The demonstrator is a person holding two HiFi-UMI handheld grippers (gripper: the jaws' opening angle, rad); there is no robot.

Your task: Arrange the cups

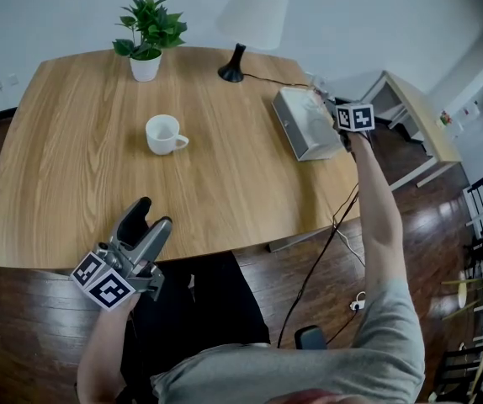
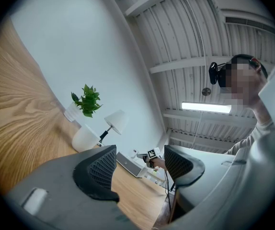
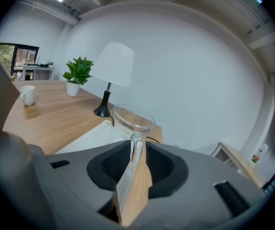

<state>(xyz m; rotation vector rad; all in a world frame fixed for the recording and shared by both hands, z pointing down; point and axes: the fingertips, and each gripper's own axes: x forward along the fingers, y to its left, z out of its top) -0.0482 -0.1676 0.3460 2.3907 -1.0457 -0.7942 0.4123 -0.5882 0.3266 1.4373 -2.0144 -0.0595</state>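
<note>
Here, at the table's far right, the right gripper [image 3: 136, 152] hovers over the grey box [image 1: 296, 133], its jaws narrowly apart around the handle of the glass cup [image 3: 133, 119]. The left gripper [image 1: 145, 219], near, gapes empty. The mug [image 1: 164, 133] sits mid-table.

table [image 1: 73, 183] – light wood grain; mug [image 1: 164, 133] white; plant [image 1: 151, 25] green, pot [image 1: 145, 67] white; lamp [image 1: 252, 15] white shade, black base; box [image 1: 305, 129] grey; cup [image 3: 133, 118] – clear glass

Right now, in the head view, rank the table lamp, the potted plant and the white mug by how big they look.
1. table lamp and potted plant: about alike, too close to rank
2. white mug: clearly smallest
</note>
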